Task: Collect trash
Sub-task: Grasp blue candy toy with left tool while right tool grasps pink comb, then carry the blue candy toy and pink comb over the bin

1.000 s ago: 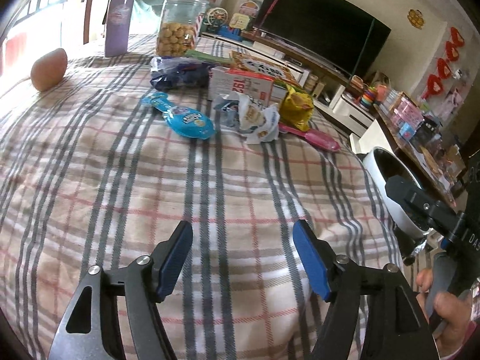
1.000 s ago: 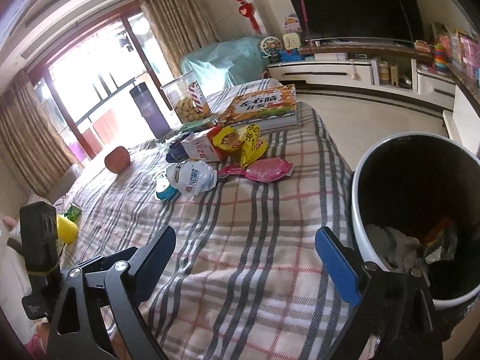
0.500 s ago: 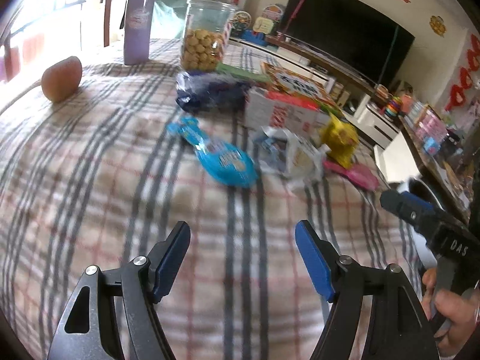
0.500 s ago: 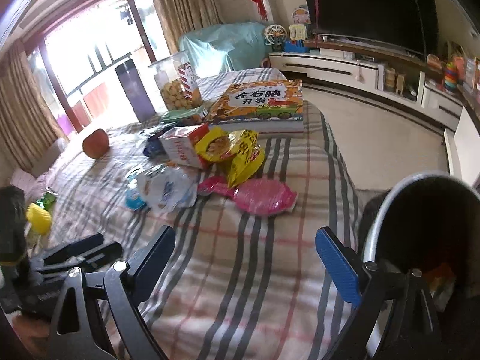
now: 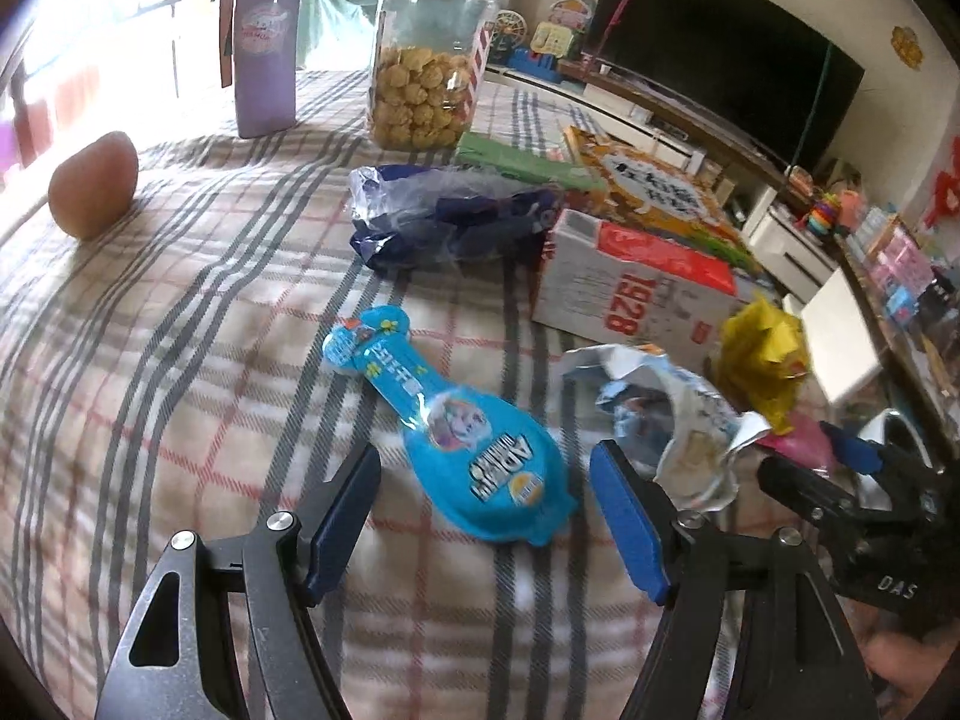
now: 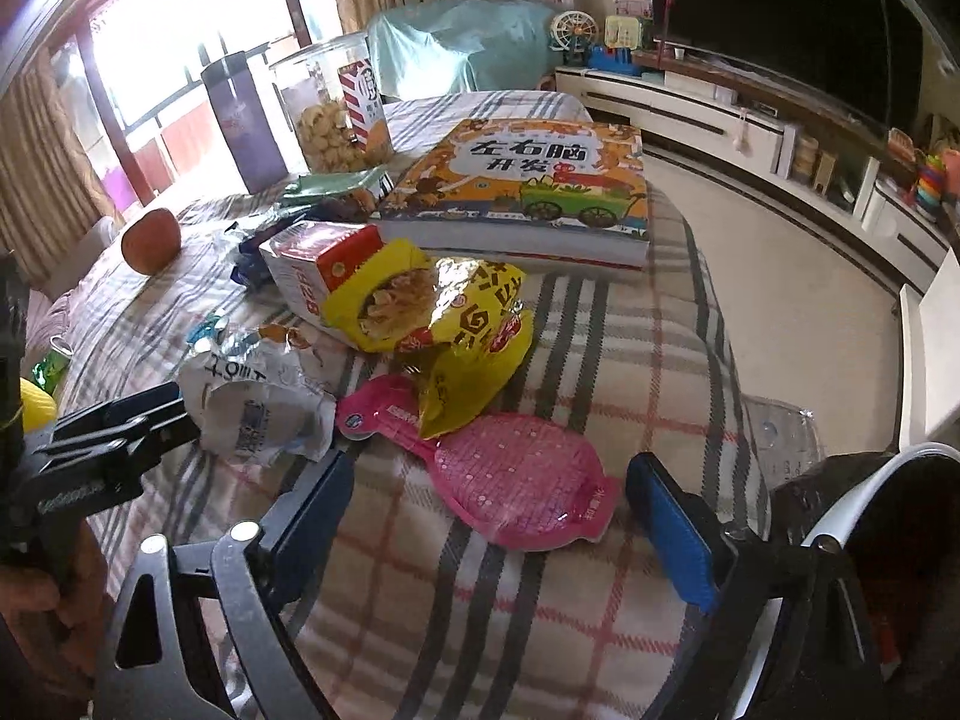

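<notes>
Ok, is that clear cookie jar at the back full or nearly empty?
Roughly half full. Through the clear wall of the cookie jar the cookies fill only its lower half; above them it is empty. It stands upright.

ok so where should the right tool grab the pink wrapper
Grip the pink wrapper across its wide flat end, coming down from above with the right tool. That end lies bare on the blanket; the narrow neck is tucked under the yellow bag.

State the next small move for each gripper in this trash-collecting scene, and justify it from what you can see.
Probably ease both grippers forward and down onto the wrappers. The left gripper is open with the blue wrapper lying just ahead of its jaws; the right gripper, jaws closing, faces the pink wrapper. Neither touches a wrapper yet, and the bin waits alongside.
</notes>
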A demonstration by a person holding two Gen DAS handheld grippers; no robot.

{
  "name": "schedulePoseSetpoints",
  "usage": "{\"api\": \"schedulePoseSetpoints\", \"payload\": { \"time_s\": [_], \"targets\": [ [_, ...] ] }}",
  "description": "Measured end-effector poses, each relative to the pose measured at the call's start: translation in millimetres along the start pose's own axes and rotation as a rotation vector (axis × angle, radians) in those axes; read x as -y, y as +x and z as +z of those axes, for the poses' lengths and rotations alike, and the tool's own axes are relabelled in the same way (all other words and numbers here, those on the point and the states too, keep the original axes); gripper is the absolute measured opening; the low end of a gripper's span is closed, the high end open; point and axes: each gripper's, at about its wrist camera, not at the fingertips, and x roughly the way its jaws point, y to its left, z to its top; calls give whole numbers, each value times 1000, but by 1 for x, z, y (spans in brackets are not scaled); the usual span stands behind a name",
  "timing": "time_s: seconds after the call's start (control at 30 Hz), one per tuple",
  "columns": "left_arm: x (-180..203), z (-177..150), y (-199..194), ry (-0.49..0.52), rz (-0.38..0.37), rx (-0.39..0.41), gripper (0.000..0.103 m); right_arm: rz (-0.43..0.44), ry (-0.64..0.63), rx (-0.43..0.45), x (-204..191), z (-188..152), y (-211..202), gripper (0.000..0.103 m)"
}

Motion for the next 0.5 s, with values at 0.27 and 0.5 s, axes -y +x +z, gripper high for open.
{"api": "schedulePoseSetpoints", "payload": {
  "time_s": [0.27,0.5],
  "targets": [
    [1,-10,-5,59,14,20,53,24,42,31,4,-13,-14,62],
    [-8,-41,-39,55,-36,27,52,61,87,61,-2,-46,-41,62]
  ]
}}
